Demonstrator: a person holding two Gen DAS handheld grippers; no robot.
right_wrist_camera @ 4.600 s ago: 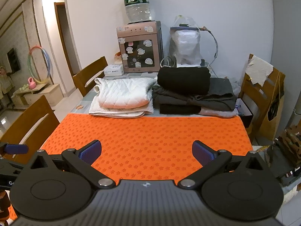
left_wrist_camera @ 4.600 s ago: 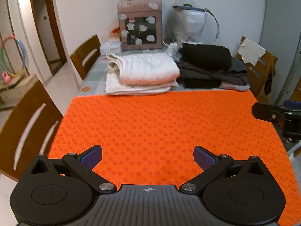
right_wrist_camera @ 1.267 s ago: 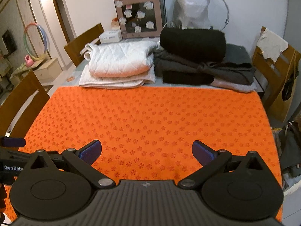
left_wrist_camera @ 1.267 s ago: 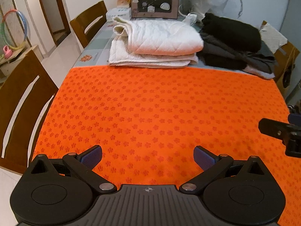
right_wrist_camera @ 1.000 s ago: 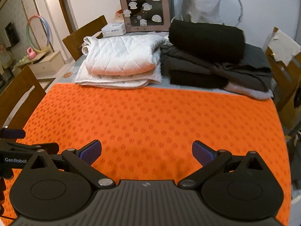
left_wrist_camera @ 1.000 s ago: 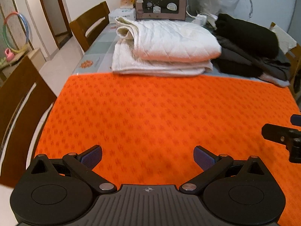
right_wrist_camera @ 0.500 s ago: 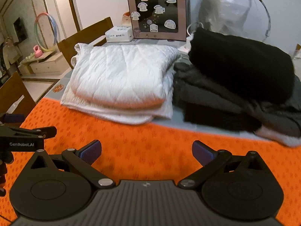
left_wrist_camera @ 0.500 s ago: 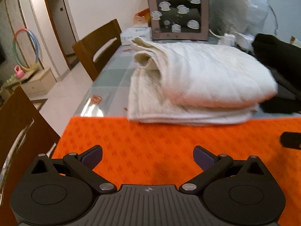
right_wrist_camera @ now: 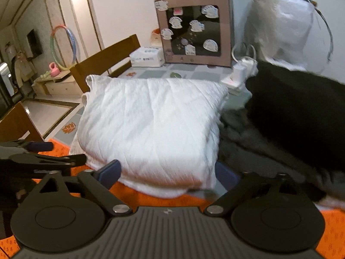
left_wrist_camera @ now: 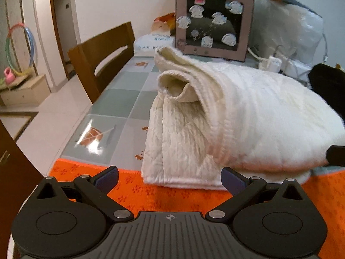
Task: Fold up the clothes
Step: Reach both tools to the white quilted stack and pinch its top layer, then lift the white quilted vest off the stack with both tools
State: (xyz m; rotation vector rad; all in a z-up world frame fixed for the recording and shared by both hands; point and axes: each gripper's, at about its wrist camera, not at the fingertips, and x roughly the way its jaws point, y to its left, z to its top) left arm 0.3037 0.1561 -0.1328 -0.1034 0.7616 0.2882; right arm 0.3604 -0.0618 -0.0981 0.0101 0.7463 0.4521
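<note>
A stack of folded white quilted garments (left_wrist_camera: 237, 125) lies at the far edge of the orange mat (left_wrist_camera: 168, 196). My left gripper (left_wrist_camera: 170, 180) is open, its blue pads level with the stack's near left corner, nothing between them. In the right wrist view the same white stack (right_wrist_camera: 155, 125) fills the middle. My right gripper (right_wrist_camera: 168, 174) is open with the stack's near edge between its spread fingers. A pile of black and grey clothes (right_wrist_camera: 291, 116) sits to the right of the white stack.
A pink cabinet with stickers (left_wrist_camera: 213, 19) and a plastic-wrapped appliance (right_wrist_camera: 280, 21) stand at the back of the tiled table (left_wrist_camera: 120, 105). A tissue box (right_wrist_camera: 146, 59) and a power strip (right_wrist_camera: 239, 73) lie behind the clothes. Wooden chairs (left_wrist_camera: 103, 58) flank the table's left side.
Both grippers have moved forward across the orange mat and down to the white stack, which now looms large. Both stay open.
</note>
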